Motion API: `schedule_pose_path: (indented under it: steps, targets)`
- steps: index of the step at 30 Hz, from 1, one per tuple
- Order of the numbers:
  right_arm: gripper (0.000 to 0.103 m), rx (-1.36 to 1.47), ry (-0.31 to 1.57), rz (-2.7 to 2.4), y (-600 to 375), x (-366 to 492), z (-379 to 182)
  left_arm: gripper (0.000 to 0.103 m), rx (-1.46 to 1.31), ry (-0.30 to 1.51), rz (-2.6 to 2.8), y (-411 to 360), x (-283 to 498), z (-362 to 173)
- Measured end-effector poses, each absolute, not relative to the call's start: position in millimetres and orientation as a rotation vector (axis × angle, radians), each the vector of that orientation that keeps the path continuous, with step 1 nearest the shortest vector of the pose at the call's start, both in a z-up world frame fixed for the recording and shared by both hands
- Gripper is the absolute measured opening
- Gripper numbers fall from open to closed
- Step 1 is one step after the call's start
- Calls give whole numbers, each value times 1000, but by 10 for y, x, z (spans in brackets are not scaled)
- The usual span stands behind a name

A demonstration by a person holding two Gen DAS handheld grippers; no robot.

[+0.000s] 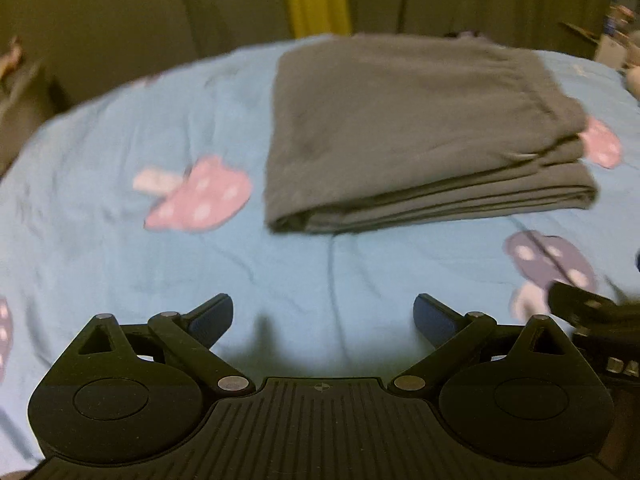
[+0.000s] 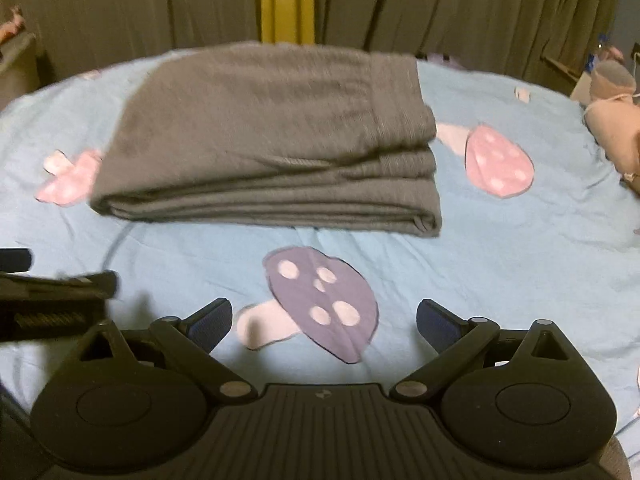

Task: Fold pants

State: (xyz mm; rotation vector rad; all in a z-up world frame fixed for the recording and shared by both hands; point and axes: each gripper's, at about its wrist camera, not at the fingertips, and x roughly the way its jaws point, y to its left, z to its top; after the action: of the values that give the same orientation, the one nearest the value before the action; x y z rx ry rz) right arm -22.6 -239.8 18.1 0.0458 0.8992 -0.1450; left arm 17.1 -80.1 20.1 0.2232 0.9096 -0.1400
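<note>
Grey pants (image 1: 416, 132) lie folded into a thick rectangular stack on a light blue bed sheet (image 1: 120, 240). They also show in the right wrist view (image 2: 272, 140), with the layered edges facing me. My left gripper (image 1: 323, 316) is open and empty, hovering over bare sheet in front of the stack. My right gripper (image 2: 325, 320) is open and empty, above a purple mushroom print (image 2: 324, 300). Each gripper shows at the edge of the other's view, the right one (image 1: 592, 312) and the left one (image 2: 52, 292).
The sheet has pink mushroom prints (image 1: 196, 196) beside the pants. Dark curtains (image 2: 440, 8) with a yellow strip (image 2: 286, 0) hang behind the bed. Soft toys or pillows (image 2: 612, 120) lie at the right edge. A bedside unit (image 1: 24, 108) stands at the left.
</note>
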Motion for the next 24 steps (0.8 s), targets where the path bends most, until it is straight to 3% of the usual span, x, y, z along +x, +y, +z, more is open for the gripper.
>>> schedule_pose_path:
  steps: [11,19,24]
  targets:
    - [99,113,825,-217,-2497,-351,423,102,77,825,-113,-733,33,583]
    - [99,89,865,-192,-2438,-262,356,102,113,919,-169,-678,151,603]
    - [99,59,848,-152,-2390,-138,366,102,-14,976,-151,-528,367,597]
